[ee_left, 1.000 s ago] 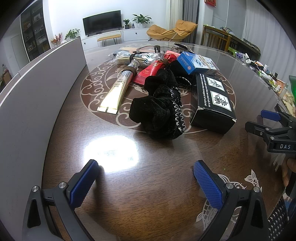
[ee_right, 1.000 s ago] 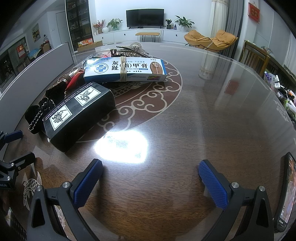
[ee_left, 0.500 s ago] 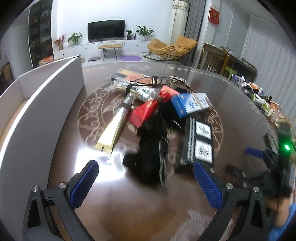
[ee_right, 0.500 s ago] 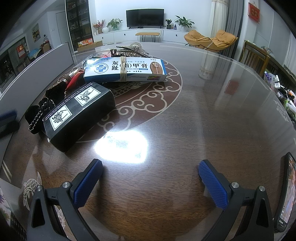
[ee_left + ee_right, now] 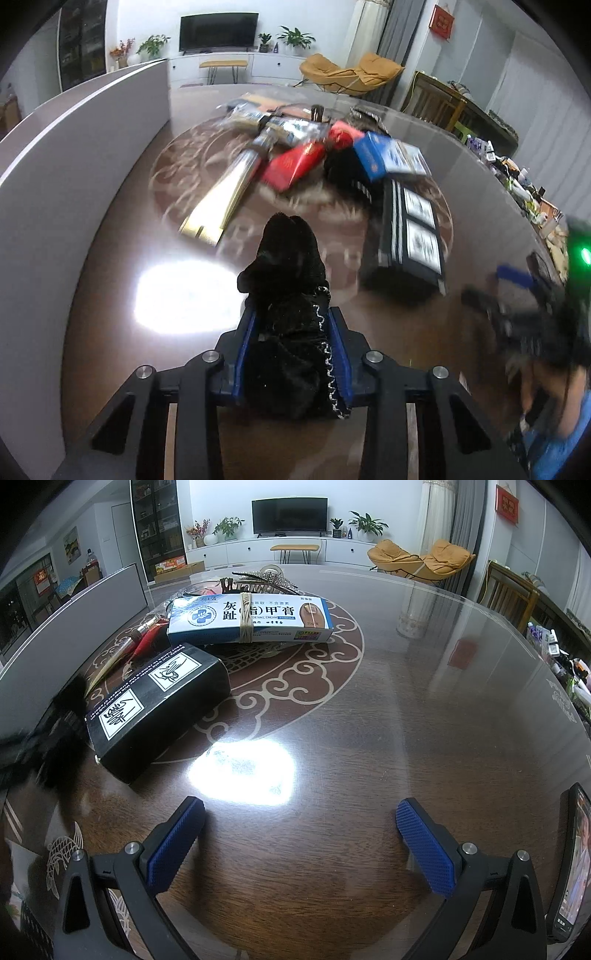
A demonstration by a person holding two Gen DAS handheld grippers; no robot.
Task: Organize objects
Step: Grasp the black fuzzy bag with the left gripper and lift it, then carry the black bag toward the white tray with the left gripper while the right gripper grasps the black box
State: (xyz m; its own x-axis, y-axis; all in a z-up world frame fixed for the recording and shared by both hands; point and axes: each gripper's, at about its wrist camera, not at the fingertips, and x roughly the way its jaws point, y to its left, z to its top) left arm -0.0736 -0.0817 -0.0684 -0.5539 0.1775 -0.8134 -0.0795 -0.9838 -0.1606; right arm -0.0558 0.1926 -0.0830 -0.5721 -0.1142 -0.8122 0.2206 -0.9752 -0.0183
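Left wrist view: the left gripper (image 5: 293,354) is clamped on a black velvety scrunchie with a silver chain trim (image 5: 291,314), lifted at lower centre of the frame.

Along the left edge runs a grey panel wall (image 5: 55,177); right of it on the glossy dark wooden table (image 5: 110,258) lie a long gold tube (image 5: 225,195), a red packet (image 5: 295,166), a blue-and-white carton (image 5: 388,157) and a black rectangular box with white labels (image 5: 410,240), all blurred. In the right wrist view, the black rectangular box (image 5: 159,705) sits left of centre, a blue-and-white ointment carton bound with a rubber band (image 5: 251,622) above it, and the right gripper (image 5: 301,834) spreads wide with nothing between its blue pads, low over the bare tabletop.
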